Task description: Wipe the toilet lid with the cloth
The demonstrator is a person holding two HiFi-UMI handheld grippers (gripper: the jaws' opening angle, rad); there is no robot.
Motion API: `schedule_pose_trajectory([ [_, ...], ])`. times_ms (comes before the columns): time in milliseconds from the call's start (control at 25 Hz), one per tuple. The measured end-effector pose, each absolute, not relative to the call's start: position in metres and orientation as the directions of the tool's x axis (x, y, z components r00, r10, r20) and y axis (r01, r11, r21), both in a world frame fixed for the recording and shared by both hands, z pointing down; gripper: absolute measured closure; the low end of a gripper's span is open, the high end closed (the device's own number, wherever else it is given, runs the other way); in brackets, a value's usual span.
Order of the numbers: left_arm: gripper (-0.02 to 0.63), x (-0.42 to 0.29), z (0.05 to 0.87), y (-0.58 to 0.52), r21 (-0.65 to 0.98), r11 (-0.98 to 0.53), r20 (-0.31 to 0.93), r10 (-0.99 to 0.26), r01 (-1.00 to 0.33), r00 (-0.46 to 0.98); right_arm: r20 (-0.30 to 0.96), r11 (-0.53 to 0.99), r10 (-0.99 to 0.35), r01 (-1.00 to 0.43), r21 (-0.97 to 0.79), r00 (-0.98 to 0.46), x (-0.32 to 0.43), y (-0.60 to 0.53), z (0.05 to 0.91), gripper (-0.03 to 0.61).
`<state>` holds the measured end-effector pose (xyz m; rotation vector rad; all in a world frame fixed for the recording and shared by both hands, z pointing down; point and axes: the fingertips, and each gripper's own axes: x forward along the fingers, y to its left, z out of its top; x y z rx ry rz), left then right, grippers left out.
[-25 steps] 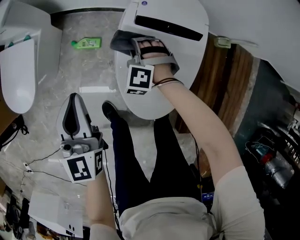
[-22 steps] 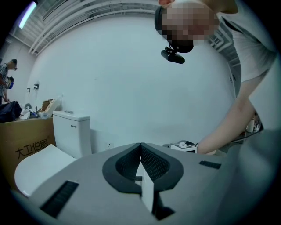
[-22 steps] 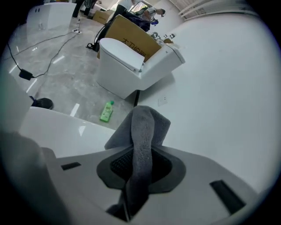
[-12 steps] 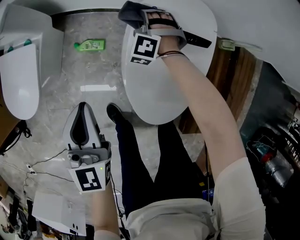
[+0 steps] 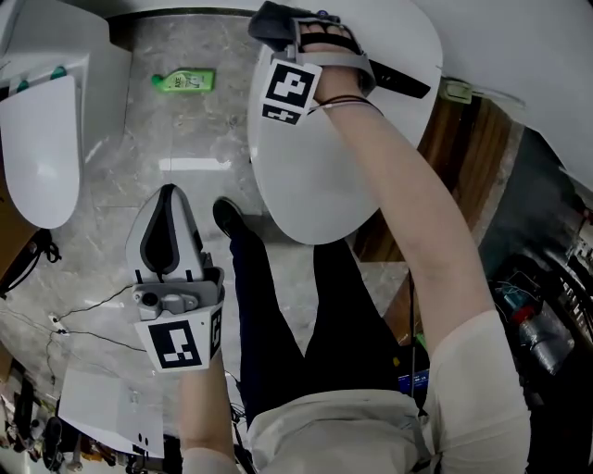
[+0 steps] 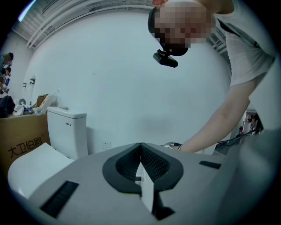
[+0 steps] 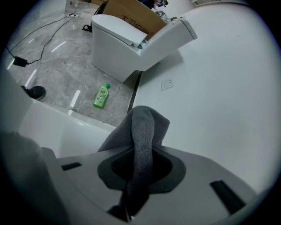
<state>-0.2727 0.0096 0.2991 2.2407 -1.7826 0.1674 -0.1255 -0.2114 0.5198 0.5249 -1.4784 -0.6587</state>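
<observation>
Head view, looking steeply down: my right claw [image 5: 275,25] is at the far end of the white toilet lid [image 5: 315,176], near the wall. It is clamped shut on a dark grey cloth [image 5: 267,18], which bunches out past the claw tips at the lid's back left edge. I cannot tell whether the cloth touches the lid.

Right gripper view: the cloth [image 7: 142,132] stands up in a fold between the closed jaws, with the white wall behind it.

My left claw [image 5: 167,231] hangs over the grey marble floor [image 5: 111,204], well apart from the lid, jaws pressed together and holding nothing. A green bottle [image 5: 185,81] lies on the floor between the lid and a second toilet [image 5: 42,139].
</observation>
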Motion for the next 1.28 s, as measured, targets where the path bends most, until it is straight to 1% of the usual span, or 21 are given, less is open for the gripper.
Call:
schedule_pose_trajectory([
  [160,0.598,-0.265,0.297,0.007,0.142,-0.214,0.259,-0.934,-0.966,0.245,0.732,0.722,-0.680,0.132,0.680,-0.049,-0.130,-0.180,0.525,0.518],
  [440,0.598,-0.262,0.301,0.013,0.143,-0.199,0.261,-0.937,-0.970,0.231,0.783,0.778,-0.617,0.086,0.623,-0.083,-0.135,-0.118,0.537,0.517],
  [840,0.598,-0.253,0.292,0.035,0.121,-0.208,0.244,-0.941,-0.971,0.232,0.855,0.849,-0.506,0.107,0.517,-0.113,-0.138,-0.003,0.557,0.517],
  [1280,0.598,-0.249,0.290,0.062,0.115,-0.215,0.235,-0.943,-0.970,0.236,0.893,0.892,-0.425,0.098,0.441,-0.150,-0.143,0.100,0.572,0.515],
])
